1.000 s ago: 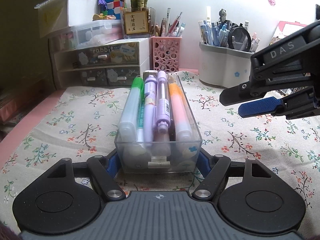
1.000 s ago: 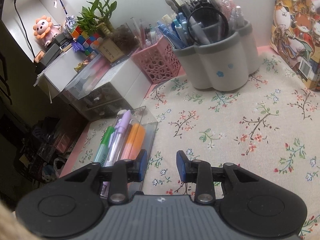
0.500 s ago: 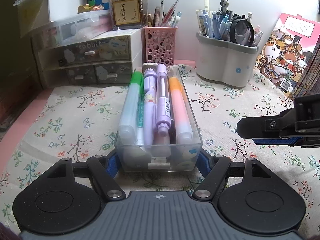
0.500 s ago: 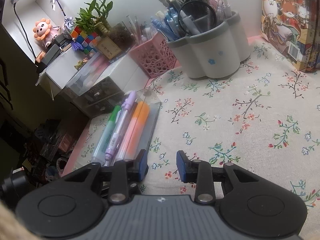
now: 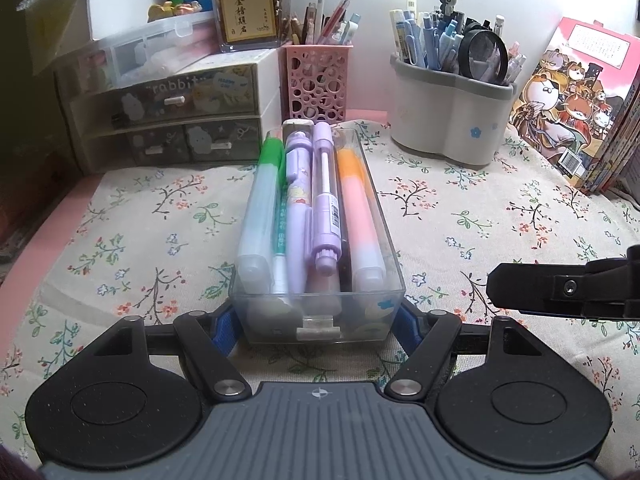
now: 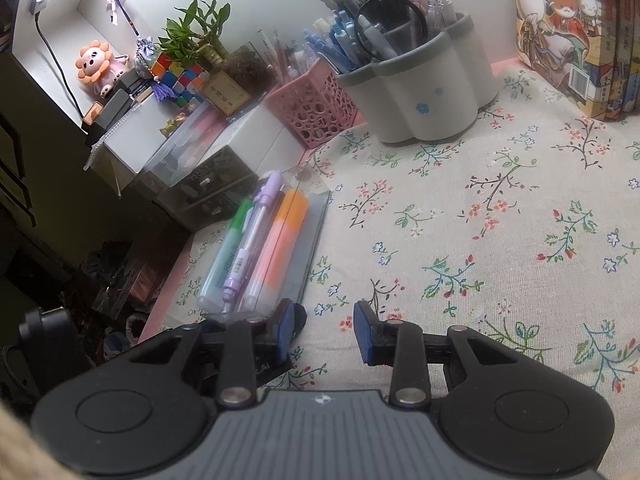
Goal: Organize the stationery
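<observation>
Holding a full load of pens and markers, the clear drawer (image 5: 320, 312) sits lengthwise on the floral cloth of the table (image 5: 480, 216), its near end clamped between the pads of the left claw (image 5: 316, 326). Inside lie a green highlighter (image 5: 262, 208), two purple pens (image 5: 324, 200) and an orange highlighter (image 5: 358, 208), packed side by side, so the sorting into this drawer looks finished. Left to do, by my reading, is sliding the drawer back into the small drawer cabinet (image 5: 168, 120) at the far left, which stands well apart from it. To the right, near the drawer's near corner, the right claw (image 6: 326, 330) hangs over bare cloth with its jaws apart and nothing between them. Farther off, the pink mesh cup (image 5: 318, 80) and the grey pen holder (image 5: 448, 116) are already crowded with pens.
</observation>
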Tool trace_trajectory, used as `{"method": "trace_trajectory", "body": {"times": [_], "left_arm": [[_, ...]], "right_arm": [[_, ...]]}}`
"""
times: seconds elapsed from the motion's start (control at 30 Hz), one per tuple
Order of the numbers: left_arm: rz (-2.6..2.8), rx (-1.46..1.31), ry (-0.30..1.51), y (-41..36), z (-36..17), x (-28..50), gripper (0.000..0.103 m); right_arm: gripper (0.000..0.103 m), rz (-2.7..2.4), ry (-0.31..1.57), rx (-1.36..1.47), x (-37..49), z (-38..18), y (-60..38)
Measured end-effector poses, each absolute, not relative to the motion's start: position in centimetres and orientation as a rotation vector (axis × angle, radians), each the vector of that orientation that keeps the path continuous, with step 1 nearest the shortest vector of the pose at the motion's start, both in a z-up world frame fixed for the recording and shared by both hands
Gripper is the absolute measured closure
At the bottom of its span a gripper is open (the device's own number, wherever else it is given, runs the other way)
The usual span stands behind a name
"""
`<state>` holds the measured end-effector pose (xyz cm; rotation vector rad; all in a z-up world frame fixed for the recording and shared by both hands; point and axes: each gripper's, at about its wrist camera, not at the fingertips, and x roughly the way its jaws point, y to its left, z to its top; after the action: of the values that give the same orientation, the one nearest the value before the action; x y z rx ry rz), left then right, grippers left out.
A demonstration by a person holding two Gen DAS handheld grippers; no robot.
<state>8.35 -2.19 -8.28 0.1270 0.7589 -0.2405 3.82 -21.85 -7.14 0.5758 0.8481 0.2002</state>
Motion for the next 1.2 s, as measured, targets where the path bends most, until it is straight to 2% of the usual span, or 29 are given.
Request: {"method": "trace_trajectory", "body": {"times": [0.13, 0.27, 0.5, 0.63, 0.67, 0.87, 0.93, 1.07, 1.2], "left_arm": [[-0.242, 0.138, 0.76, -2.1, -7.6, 7.8, 0.03], [-0.246, 0.124, 0.741, -1.9, -6.5, 6.8, 0.025], [-0.227, 0.076, 0.768, -1.4, -5.2, 4.9, 0.025], [-0.179, 0.073, 0.748, -0.8, -3.8, 3.1, 0.025], [-0.175, 0.076, 0.741, -0.6, -3.4, 2.6, 0.021], [-0.15, 0.111, 0.706, -0.8, -1.7, 0.7, 0.006], [-0.169, 0.103, 0.708, -0.9, -1.5, 0.4, 0.005], [-0.156, 0.117, 0.724, -1.2, -1.4, 0.2, 0.005], [-0.131, 0.093, 0.733, -0.7, -1.0, 0.0, 0.005]], "right_arm": [[0.066, 0.209, 0.835, 0.58, 3.4, -6.8, -21.9], [0.064, 0.224, 0.813, 0.58, 2.7, -6.2, -21.7], [0.059, 0.231, 0.78, 0.576, 1.2, -5.2, -21.8], [0.048, 0.245, 0.765, 0.563, 0.3, -4.8, -21.6], [0.043, 0.249, 0.76, 0.559, 0.1, -4.7, -21.5], [0.029, 0.242, 0.738, 0.511, -0.8, -4.0, -20.8], [0.028, 0.244, 0.716, 0.483, -1.3, -3.5, -20.6], [0.018, 0.265, 0.697, 0.461, -1.8, -2.9, -20.4], [0.017, 0.24, 0.695, 0.437, -2.1, -2.5, -20.5]]}}
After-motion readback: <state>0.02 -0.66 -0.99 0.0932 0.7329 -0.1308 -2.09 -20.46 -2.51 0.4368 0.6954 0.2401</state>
